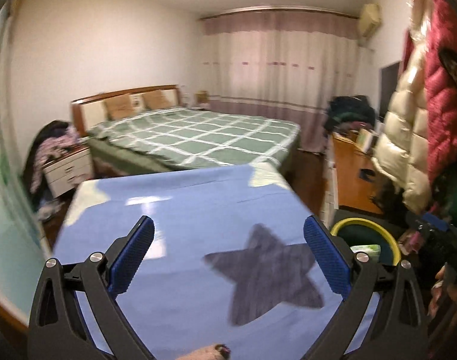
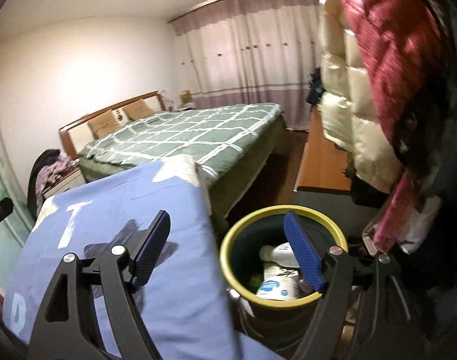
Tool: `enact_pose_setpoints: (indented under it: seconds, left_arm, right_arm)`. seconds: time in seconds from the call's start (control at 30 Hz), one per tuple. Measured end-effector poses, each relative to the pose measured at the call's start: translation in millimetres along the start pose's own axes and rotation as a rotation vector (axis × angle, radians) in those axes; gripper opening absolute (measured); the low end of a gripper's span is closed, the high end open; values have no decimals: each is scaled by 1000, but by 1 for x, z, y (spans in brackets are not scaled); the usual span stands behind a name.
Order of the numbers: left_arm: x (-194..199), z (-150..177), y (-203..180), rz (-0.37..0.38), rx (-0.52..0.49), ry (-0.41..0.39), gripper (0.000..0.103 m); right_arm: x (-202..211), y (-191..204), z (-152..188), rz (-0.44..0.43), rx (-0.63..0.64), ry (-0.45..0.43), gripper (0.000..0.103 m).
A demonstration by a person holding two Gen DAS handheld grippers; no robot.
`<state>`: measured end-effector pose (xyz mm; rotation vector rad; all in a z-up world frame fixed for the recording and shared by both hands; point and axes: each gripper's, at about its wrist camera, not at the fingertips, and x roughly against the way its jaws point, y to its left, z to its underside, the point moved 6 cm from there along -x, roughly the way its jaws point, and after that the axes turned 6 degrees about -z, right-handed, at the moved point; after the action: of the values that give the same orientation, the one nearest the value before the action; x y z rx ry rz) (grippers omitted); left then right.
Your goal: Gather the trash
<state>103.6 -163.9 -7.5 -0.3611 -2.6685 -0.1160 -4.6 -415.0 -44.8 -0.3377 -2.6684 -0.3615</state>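
Left-wrist view first: left gripper (image 1: 228, 258) spread wide, nothing between the pads, hanging over a blue cloth (image 1: 174, 210) with a dark star patch (image 1: 264, 273). Yellow-rimmed bin (image 1: 365, 222) just right of the cloth's edge, pale packet inside. Green checked bed (image 1: 198, 132) far behind.

Right-wrist view: right gripper (image 2: 228, 255) also parted and empty, straddling cloth edge and bin (image 2: 284, 300). Trash (image 2: 278, 286) lying inside the bin: white bottle, printed wrappers. Padded coats (image 2: 363, 96) hanging far right.
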Motion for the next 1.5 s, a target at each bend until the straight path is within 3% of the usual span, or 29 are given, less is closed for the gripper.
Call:
enact_pose_setpoints:
  seconds: [0.27,0.5,1.5]
  left_arm:
    - [57,21,73,-106,97,-49,98]
    - [67,44,99,-151,137,-12,98]
    - [52,46,96,-200,118,0,98]
  right_arm:
    - [11,46,8,-81,73,21,77]
    - [21,64,10,-97,104,15,78]
    - [18,72,5,-103,115,13,79]
